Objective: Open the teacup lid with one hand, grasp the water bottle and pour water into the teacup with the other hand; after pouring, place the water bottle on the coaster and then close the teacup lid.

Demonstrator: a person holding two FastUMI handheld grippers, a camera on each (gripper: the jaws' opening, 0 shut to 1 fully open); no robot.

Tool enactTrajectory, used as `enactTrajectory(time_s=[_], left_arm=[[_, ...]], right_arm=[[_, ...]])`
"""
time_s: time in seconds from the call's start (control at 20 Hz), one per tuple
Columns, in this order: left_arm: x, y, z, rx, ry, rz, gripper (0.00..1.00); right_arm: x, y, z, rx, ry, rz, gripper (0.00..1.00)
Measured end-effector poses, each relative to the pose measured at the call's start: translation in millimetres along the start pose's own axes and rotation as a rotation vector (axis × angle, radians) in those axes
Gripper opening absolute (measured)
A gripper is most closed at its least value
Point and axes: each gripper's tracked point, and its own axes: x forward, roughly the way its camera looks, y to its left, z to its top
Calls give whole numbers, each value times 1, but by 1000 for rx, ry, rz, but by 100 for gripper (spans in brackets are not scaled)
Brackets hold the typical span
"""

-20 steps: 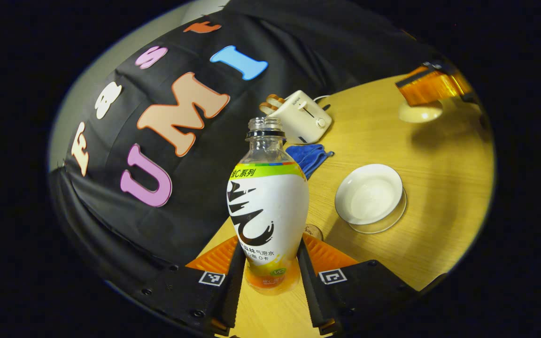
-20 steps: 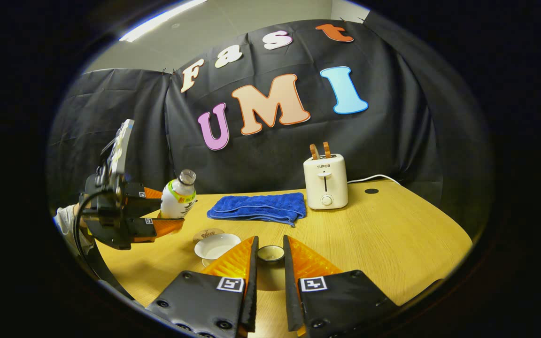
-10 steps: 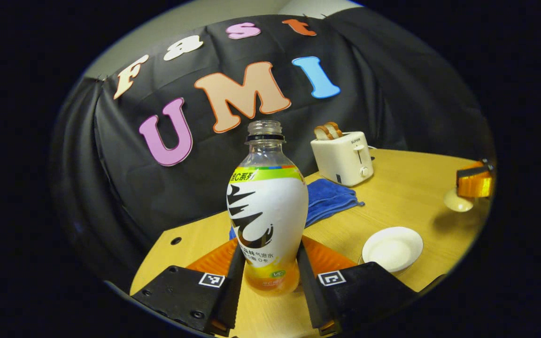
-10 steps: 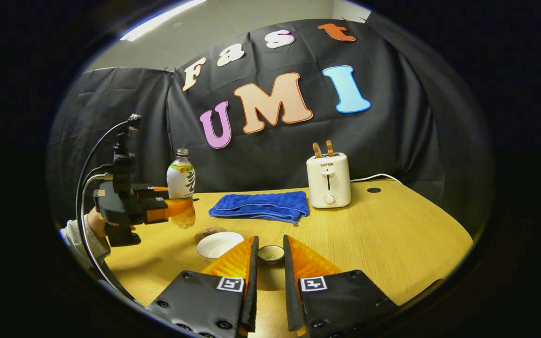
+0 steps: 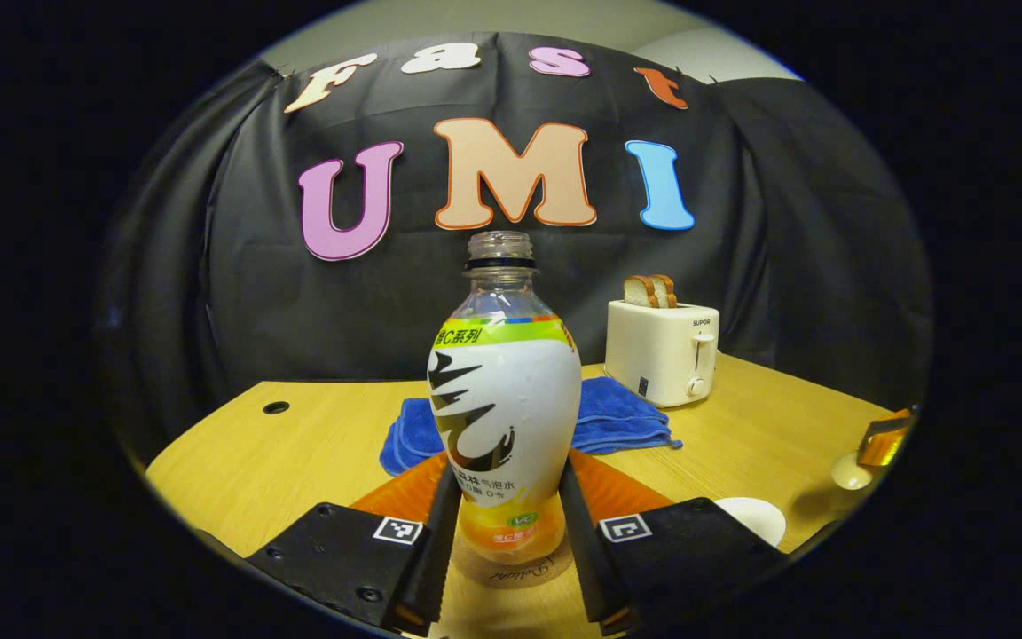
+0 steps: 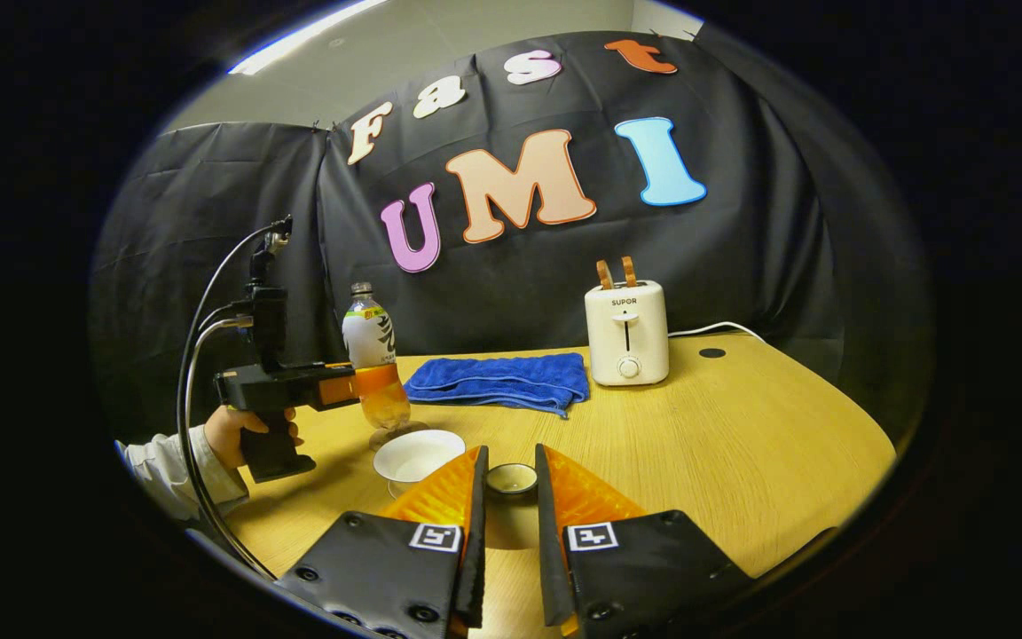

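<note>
Left gripper [image 5: 504, 541] clamps the upright water bottle [image 5: 504, 417] between both fingers, above the coaster [image 5: 511, 575]. Right gripper [image 6: 507, 506] grips the teacup lid [image 6: 512, 478].

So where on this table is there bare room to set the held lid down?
Bare wood lies right of the small lid and in front of the cream toaster, and at the far left corner by the round hole. It is crowded around the white teacup, plastic bottle and blue towel.
</note>
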Motion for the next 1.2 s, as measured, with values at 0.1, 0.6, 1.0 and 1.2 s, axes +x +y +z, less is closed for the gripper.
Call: enactTrajectory(time_s=[0.1,0.6,1.0,1.2], left_arm=[[3,2,-4,-20,8,9,57],[0,5,-19,-77,21,7,61],[-4,-1,-30,-6,44,-1,66],[-7,1,-37,-7,68,8,75]], right_arm=[[0,-1,0,5,0,2,27],[2,7,-6,3,15,18,29],[3,13,-9,3,26,33,27],[3,14,-10,-2,27,33,27]])
